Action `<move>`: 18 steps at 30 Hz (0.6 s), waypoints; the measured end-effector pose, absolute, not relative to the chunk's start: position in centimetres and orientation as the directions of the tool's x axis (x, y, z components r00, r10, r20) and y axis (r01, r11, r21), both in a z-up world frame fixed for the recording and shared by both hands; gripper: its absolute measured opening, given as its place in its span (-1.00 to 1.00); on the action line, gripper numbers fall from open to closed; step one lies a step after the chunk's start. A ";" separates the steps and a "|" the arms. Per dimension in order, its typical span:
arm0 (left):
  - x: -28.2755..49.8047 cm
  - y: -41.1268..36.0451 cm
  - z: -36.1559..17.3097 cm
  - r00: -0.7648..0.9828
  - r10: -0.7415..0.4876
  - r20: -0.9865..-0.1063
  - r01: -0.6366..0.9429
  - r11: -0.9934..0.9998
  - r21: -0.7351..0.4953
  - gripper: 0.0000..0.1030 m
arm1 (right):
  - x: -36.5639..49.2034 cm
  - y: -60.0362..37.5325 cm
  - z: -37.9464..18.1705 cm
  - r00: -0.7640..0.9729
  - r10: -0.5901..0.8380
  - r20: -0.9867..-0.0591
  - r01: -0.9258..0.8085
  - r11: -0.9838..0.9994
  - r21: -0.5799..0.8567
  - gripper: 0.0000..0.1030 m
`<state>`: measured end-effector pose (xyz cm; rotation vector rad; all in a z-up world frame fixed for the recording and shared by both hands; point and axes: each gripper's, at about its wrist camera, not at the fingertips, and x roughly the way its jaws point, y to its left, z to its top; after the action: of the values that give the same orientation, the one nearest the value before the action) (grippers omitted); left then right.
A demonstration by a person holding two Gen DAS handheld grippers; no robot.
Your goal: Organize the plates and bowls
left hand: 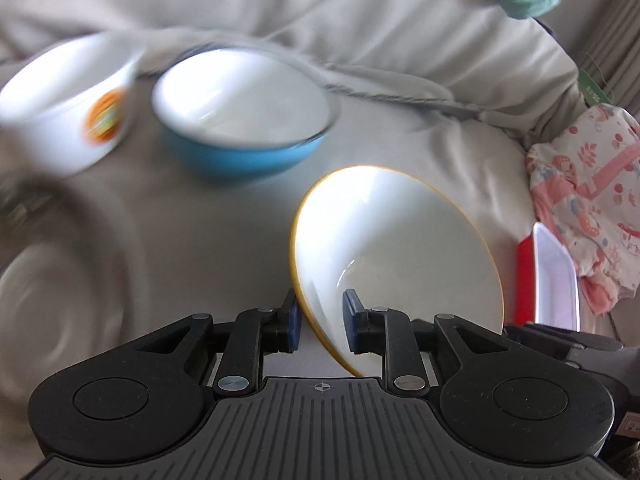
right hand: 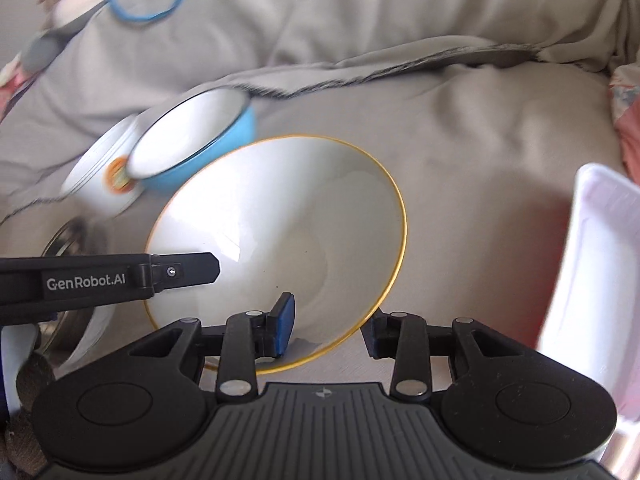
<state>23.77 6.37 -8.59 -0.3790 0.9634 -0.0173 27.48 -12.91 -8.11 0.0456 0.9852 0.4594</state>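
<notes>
Setting: grey bedding, soft and creased; all crockery rests on or over it.
White bowl with orange motif: one, far left, upright, blurred.
Blue bowl: one, white inside, just right of the motif bowl; whether they touch cannot be told.
Pale plate: one, lower left, heavily blurred; detail unreadable.
Yellow-rimmed bowl: one, centre, tilted steeply, carried by both claws on opposite rim edges.
Red-sided white dish: one, far right, near the patterned pink cloth.
Left gripper: jaws narrowed astride the near rim, one pad inside and one outside; looks like a pinch, though a small gap shows.
Right gripper: likewise astride the opposite rim, one pad inside, the other partly hidden behind the wall.
Risk, slip: thin glazed rim, small pads; a loose pinch could let the bowl swing or drop.
Risk, collision: the tilted bowl hangs close to the blue bowl; a careless swing could knock it.
Risk, landing: soft bedding may let a set-down bowl tip.
</notes>
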 end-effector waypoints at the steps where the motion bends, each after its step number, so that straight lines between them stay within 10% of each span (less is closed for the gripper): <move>1: 22.7 7.2 -8.8 0.572 -0.188 -0.798 -0.170 0.925 -0.340 -0.52 | 26.7 -12.2 -8.1 0.457 0.404 -0.793 -0.373 0.896 0.241 -0.30; 18: 18.4 10.6 -9.1 0.610 -0.174 -0.773 -0.265 0.874 -0.407 -0.57 | 25.8 -9.3 -7.8 0.474 0.422 -0.773 -0.394 0.886 0.243 -0.30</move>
<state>18.43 10.57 -9.13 -0.5234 0.9244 0.0553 25.82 -9.28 -7.81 0.0322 0.9541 0.4997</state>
